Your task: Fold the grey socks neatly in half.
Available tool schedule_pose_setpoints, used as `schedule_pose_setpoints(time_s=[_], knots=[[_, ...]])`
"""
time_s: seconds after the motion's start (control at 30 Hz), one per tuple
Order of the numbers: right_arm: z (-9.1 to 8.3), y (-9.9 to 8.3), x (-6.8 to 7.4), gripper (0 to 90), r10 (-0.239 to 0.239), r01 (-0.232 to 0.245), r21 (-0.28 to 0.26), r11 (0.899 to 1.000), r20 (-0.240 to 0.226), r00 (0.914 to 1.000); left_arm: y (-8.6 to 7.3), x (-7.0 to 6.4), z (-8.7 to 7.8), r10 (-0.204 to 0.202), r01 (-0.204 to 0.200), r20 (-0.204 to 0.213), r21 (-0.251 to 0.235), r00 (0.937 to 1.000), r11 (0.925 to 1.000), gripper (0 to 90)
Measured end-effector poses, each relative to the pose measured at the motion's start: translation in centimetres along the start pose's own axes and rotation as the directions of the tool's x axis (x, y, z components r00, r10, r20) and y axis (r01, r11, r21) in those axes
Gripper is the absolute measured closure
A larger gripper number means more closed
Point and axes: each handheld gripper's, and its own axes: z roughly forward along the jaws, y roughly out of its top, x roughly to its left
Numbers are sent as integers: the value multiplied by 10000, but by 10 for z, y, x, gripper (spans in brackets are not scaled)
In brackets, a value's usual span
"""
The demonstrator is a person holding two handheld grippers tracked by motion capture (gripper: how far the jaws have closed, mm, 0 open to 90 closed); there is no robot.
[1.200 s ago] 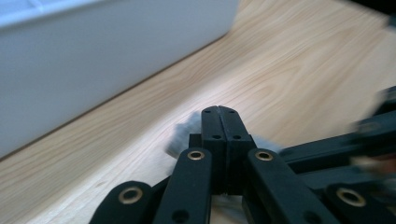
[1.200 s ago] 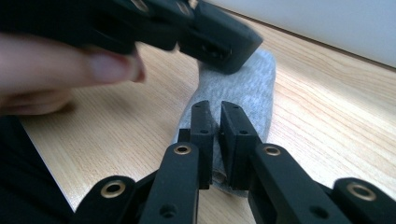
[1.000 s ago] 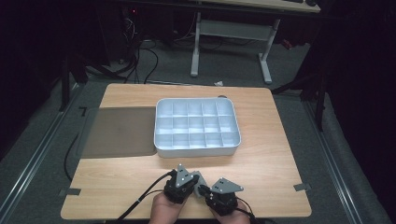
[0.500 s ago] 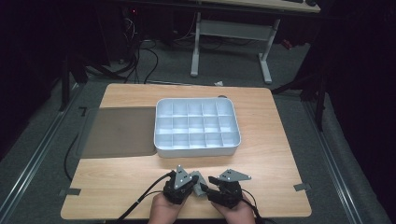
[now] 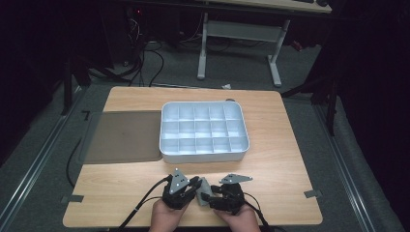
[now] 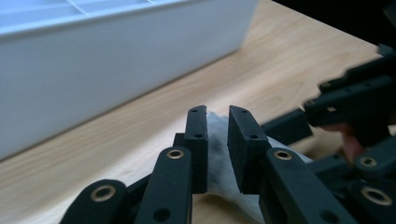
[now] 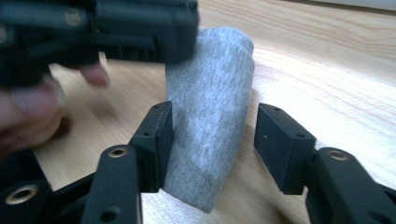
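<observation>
Left hand-held gripper (image 6: 217, 140) pinches grey sock (image 7: 210, 126); right hand-held gripper (image 7: 212, 149) spread wide, one pad touching. Risk: sock slips onto tabletop (image 5: 270, 169) before reaching divided tray (image 5: 203, 153).

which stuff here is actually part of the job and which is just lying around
In the job:
- grey rolled cloth, between both tools
- left tool, jaws close on the cloth
- right tool, jaws open around the cloth
- white divided tray, probably where it goes

Lying about:
- dark mat left of the tray
- wooden table
- tape scraps at the table edge
</observation>
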Motion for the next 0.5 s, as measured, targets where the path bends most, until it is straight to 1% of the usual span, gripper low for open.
schedule_pose_setpoints(time_s=[0.03, 0.1, 0.17, 0.23, 0.3, 0.37, 0.5], knots=[[0, 0, 1, 539, 4, -4, 0, 10000, -100, 9999, -1, 2, 0, -63, 63, 1, 86, 10000, 9999, 783], [-1, 1, 2, 570, -125, 125, 45, 9999, -109, 9999, -3, 3, 2, -37, 39, -49, 313, 10000, 9995, 790], [-1, 2, 2, 581, -185, 186, 91, 9998, -154, 9997, -4, 3, 3, -60, 62, -50, 403, 10000, 9992, 792], [0, 3, 2, 581, -151, 155, 189, 9997, -205, 9997, -5, 3, 4, -45, 45, -14, 498, 10000, 9988, 799], [0, 4, 1, 576, -73, 80, 267, 9996, -257, 9996, -6, 5, 6, -99, 89, 134, 731, 9999, 9973, 802], [1, 5, 1, 565, -29, 41, 389, 9992, -326, 9995, -7, 8, 6, -207, 186, 241, 821, 9995, 9965, 804], [5, 8, 1, 553, 24, 4, 623, 9981, -453, 9990, -7, 10, 6, -123, 91, 331, 943, 9994, 9955, 818]])
